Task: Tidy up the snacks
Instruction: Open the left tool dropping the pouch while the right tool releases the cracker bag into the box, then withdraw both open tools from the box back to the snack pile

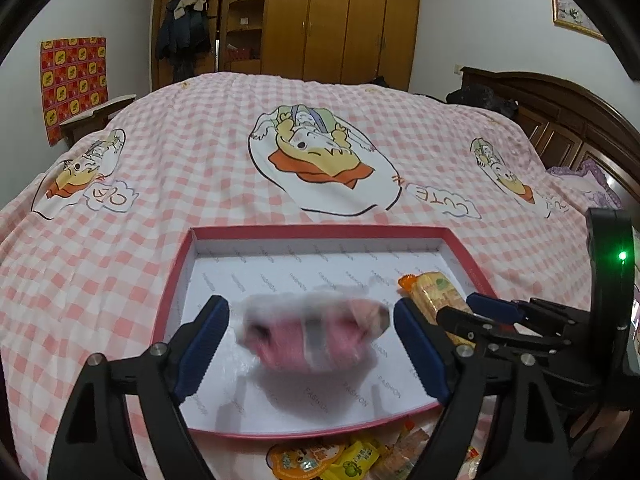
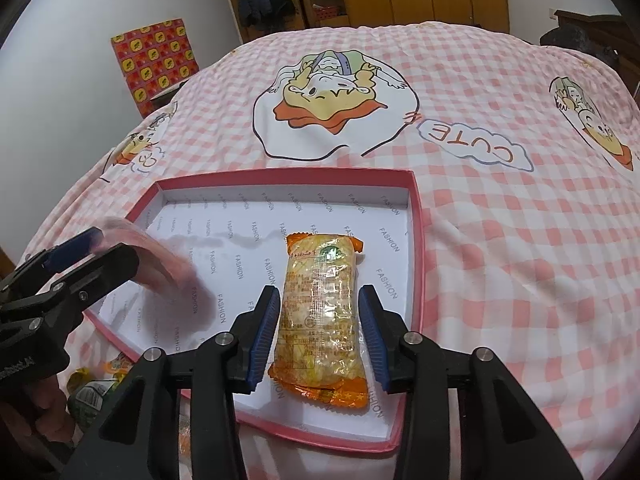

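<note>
The bedspread (image 1: 168, 184) was pink-and-white gingham, printed with white ovals holding yellow and orange cartoon figures. The shallow box (image 2: 416, 216) had a pink-red rim and a white floor patterned with repeated grey "FASHION" lettering. In it lay an orange-edged snack packet (image 2: 320, 312) with a clear, pale yellow middle, and a blurred pink-and-white packet (image 1: 316, 336). Each tool had black arms and blue pads (image 2: 264, 332). At the upper left hung a red cloth (image 1: 72, 80) with yellow squares.
</note>
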Available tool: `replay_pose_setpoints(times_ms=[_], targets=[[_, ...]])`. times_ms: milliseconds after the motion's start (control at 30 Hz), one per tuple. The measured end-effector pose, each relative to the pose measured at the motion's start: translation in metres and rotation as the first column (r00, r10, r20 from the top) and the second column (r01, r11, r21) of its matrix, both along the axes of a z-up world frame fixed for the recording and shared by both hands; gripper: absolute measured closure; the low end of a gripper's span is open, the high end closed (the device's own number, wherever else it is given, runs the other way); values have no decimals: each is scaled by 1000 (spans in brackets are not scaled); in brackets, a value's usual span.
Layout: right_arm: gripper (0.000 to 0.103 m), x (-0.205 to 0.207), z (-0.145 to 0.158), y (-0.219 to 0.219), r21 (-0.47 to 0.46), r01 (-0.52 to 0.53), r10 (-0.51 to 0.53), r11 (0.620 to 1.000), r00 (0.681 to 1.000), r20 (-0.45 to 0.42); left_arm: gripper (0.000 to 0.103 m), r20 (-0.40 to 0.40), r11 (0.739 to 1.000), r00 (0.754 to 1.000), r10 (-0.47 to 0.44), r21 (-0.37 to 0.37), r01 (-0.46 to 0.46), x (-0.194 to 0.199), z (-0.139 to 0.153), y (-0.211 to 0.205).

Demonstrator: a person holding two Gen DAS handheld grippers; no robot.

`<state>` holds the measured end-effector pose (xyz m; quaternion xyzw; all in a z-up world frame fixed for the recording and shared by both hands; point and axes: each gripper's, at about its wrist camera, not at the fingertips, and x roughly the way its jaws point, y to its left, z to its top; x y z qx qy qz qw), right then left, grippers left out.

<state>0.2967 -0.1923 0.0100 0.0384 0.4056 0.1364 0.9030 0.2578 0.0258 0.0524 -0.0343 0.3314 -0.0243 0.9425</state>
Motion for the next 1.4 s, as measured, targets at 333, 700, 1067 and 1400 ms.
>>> replay_pose_setpoints(times_ms=[333, 700, 1067, 1400], targets=[[18, -4, 6, 4, 40, -45, 43, 998, 998, 40, 8, 26, 1000, 1000, 14, 5, -14, -2, 4, 3], [11, -5, 7, 6, 1, -32, 32, 999, 998, 49, 7, 26, 999, 999, 29, 36, -30, -3, 2, 3], [11, -10, 14, 1, 8, -44, 44, 999, 997, 62, 7, 15, 999, 999, 29, 30, -29, -3, 0, 4], [11, -19, 33, -11, 53, -105, 100, 993, 991, 85, 7, 36, 999, 999, 17, 47, -19, -18, 21, -1]])
